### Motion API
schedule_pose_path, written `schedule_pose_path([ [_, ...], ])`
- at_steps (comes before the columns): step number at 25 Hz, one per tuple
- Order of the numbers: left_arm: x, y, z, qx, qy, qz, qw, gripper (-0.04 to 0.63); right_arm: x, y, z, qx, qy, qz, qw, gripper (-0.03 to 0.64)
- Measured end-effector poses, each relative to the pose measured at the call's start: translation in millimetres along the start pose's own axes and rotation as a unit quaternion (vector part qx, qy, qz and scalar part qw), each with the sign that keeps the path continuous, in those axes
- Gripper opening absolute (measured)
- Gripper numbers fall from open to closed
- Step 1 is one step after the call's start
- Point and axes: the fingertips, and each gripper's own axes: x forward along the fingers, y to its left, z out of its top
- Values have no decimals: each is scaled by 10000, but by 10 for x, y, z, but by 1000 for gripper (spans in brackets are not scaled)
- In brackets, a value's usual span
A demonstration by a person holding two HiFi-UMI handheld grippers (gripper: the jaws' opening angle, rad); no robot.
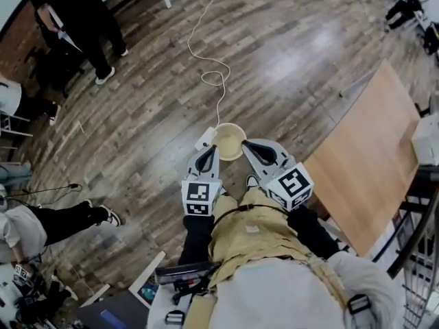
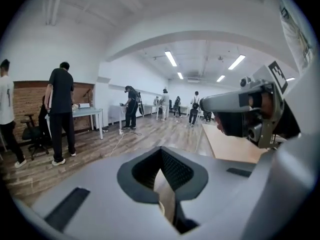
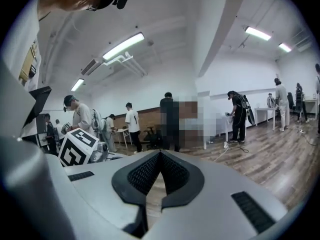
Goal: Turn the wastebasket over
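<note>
In the head view a cream, round wastebasket [image 1: 228, 140] stands on the wooden floor far below, its open rim facing up at me. My left gripper [image 1: 209, 149] and right gripper [image 1: 248, 144] are held high in front of my chest, side by side, and their tips overlap the basket's left and right edges in the picture. Both are shut with nothing between the jaws. In the left gripper view the left gripper [image 2: 161, 154] points out across the room, with the right gripper [image 2: 240, 104] beside it. In the right gripper view the right gripper [image 3: 160, 156] also looks out over the room.
A wooden table [image 1: 370, 163] stands close on the right. A white cable [image 1: 212, 74] runs over the floor to a white power strip [image 1: 204, 139] next to the basket. One person stands at the upper left [image 1: 75, 19], and another's legs [image 1: 68, 221] stretch in at the left.
</note>
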Motion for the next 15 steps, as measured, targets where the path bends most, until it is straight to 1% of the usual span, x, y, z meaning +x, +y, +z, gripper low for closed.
schedule_pose_path([
  [3,-160,22,362,-49,-347,34,9994,0,-69,23,308,-110,-356,-142,9992,20],
  [6,-284,-30,592,-86,-540,66,9985,0,-146,92,533,-266,-572,-115,9979,20],
  [11,-474,-120,886,24,-811,74,9967,0,-242,252,858,-528,-911,-2,9944,20],
  [15,-496,-188,961,125,-886,35,9960,0,-262,286,921,-627,-1004,61,9929,20],
])
